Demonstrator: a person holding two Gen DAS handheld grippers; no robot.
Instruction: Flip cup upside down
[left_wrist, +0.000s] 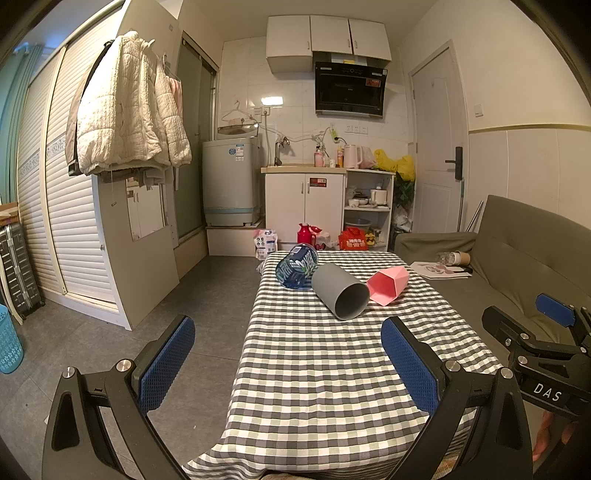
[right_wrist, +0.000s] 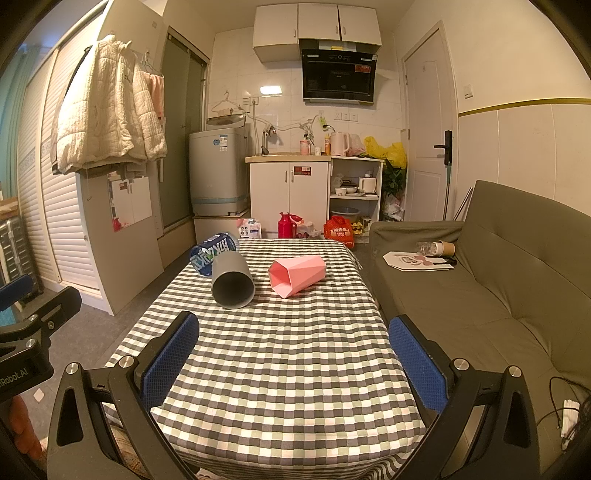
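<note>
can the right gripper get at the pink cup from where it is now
Probably yes. The right gripper is open and empty, and only bare checked tablecloth lies between it and the pink cup, which lies on its side, mouth toward the camera. The grey cup lies apart on its left.

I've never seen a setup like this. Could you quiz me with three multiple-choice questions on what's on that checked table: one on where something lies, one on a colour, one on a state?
1. What lies left of the grey cup?
A. pink cup
B. blue bottle
C. kettle

2. What colour is the faceted cup?
A. pink
B. green
C. white

3. How is the grey cup placed?
A. upright
B. upside down
C. on its side

Answers:
1 B: the blue bottle touches its left side.
2 A: it is plainly pink.
3 C: its open mouth faces the cameras, and both the left gripper and right gripper are open, away from it.
</note>
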